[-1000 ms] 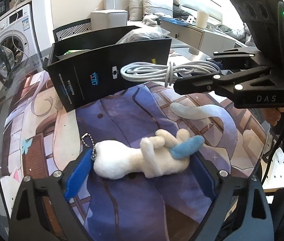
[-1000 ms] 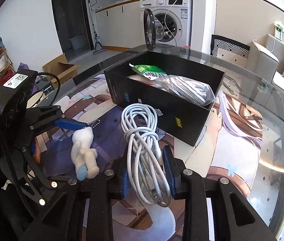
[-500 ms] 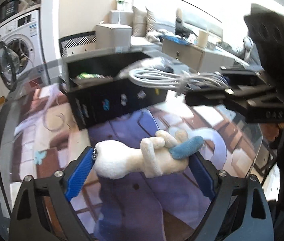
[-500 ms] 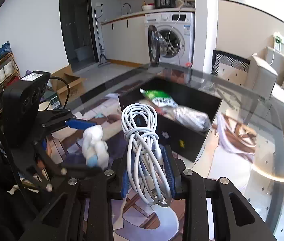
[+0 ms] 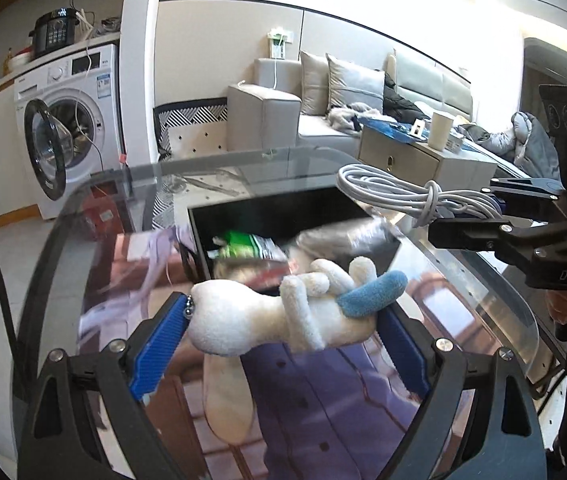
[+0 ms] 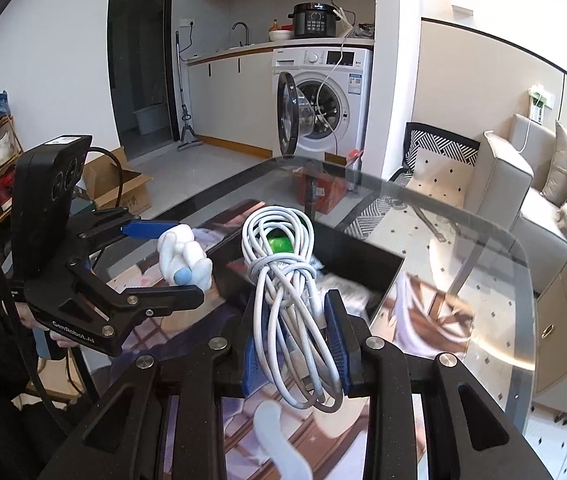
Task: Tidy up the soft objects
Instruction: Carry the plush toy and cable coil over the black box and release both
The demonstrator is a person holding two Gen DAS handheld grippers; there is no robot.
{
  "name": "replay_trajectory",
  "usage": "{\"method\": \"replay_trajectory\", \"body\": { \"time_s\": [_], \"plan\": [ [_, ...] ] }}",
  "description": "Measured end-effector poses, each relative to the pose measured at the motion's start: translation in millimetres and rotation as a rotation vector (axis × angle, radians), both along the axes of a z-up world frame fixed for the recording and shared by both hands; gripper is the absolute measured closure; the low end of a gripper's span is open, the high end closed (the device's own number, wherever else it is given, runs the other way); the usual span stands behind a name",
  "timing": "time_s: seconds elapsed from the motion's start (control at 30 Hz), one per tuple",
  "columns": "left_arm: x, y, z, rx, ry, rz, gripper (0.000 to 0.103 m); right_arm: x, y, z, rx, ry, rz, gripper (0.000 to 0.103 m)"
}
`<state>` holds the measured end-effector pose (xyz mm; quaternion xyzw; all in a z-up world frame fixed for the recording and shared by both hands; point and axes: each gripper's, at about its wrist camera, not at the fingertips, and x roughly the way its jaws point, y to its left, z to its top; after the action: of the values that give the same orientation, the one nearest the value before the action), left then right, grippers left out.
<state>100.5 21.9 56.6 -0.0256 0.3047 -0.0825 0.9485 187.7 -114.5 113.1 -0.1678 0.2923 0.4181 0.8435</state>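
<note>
My left gripper [image 5: 283,332] is shut lengthwise on a white plush toy [image 5: 279,312] with a blue ear and a bead chain, held in the air above the table. The same toy [image 6: 183,254] shows in the right wrist view between the left gripper's [image 6: 171,256] blue pads. A coiled white cable [image 6: 287,296] is clamped in my right gripper [image 6: 293,344], also lifted; in the left wrist view that cable [image 5: 407,196] hangs at the right. An open black box [image 5: 283,232] lies beyond both, holding a green packet [image 5: 243,246] and a clear-wrapped bundle [image 5: 343,236].
The glass table [image 6: 463,240] carries a printed mat [image 5: 323,400]. Behind it stand a washing machine [image 6: 323,100] with its door open, a patterned chair [image 6: 439,160] and a sofa [image 5: 323,100]. A person's hand [image 5: 563,304] grips the right tool.
Both grippers have risen off the table with their loads, the plush toy and the cable. The black box now shows from above, with its inside visible.
</note>
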Motion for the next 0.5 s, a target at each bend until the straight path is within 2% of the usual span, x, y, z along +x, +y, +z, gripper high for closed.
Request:
{"method": "replay_trajectory", "body": {
  "time_s": [0.27, 0.5],
  "plan": [
    [24, -8, 13, 0.036, -0.030, 0.009, 0.011, 28, 15, 5, -0.051, 0.000, 0.008, 0.073],
    [46, -5, 10, 0.044, -0.024, 0.033, 0.011, 48, 23, -1, -0.083, 0.010, 0.022, 0.073]
  ]
}}
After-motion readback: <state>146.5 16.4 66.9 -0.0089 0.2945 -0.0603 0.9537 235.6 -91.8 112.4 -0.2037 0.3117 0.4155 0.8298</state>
